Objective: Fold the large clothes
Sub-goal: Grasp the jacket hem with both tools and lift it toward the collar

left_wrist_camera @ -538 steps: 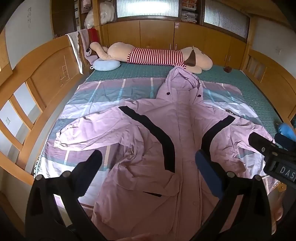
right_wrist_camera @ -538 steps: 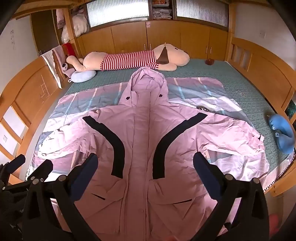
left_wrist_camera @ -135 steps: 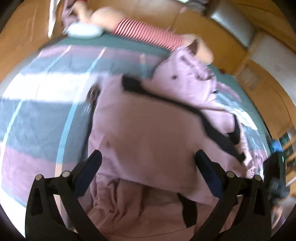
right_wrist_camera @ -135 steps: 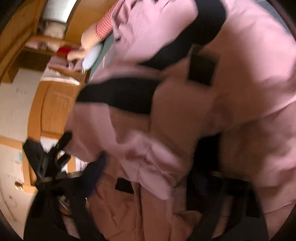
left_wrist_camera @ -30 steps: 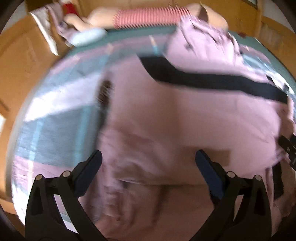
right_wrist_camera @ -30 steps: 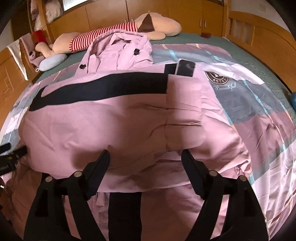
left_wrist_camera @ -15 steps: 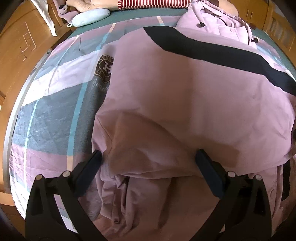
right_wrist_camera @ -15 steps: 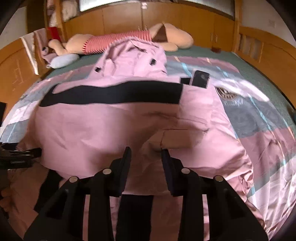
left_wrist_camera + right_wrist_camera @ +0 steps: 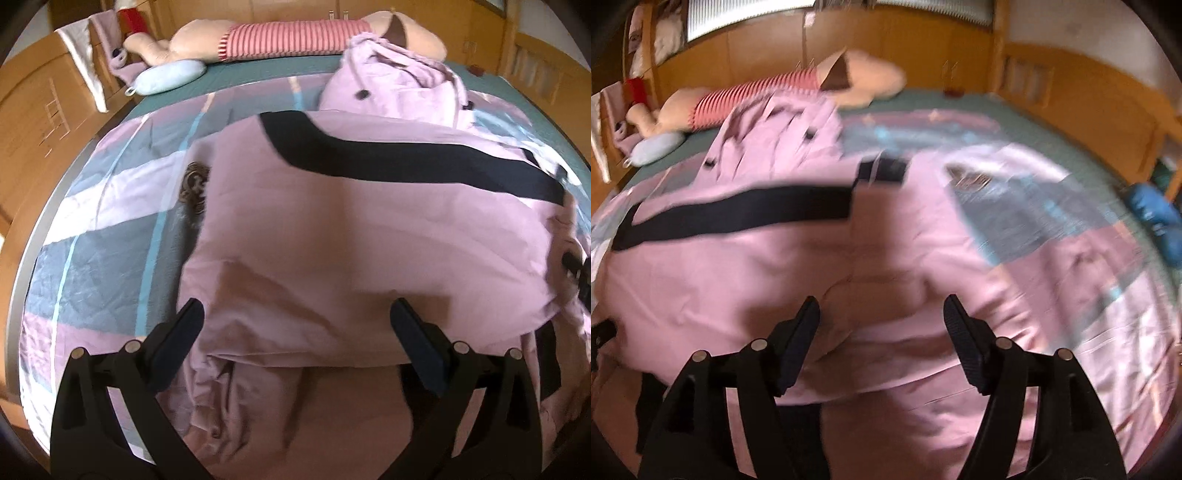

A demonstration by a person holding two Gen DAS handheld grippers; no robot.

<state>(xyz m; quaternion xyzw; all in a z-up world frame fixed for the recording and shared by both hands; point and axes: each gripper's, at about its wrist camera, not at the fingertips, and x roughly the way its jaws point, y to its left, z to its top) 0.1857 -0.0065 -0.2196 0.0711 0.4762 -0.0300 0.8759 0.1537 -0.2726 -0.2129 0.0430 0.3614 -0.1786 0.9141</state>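
On the bed [image 9: 92, 229], your pink coat [image 9: 369, 240] now lies folded across itself, sleeves tucked in, not spread flat like at the start. Your left gripper [image 9: 295, 325] hangs wide over the near fold, gripping nothing. Your right gripper [image 9: 881, 317] pinched narrow half a second ago and its jaws are opening, fabric below untouched.

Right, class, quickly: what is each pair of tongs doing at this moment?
Left tongs: open, holding nothing, above the pink coat.
Right tongs: opening, nothing gripped, coat fabric lying below them.
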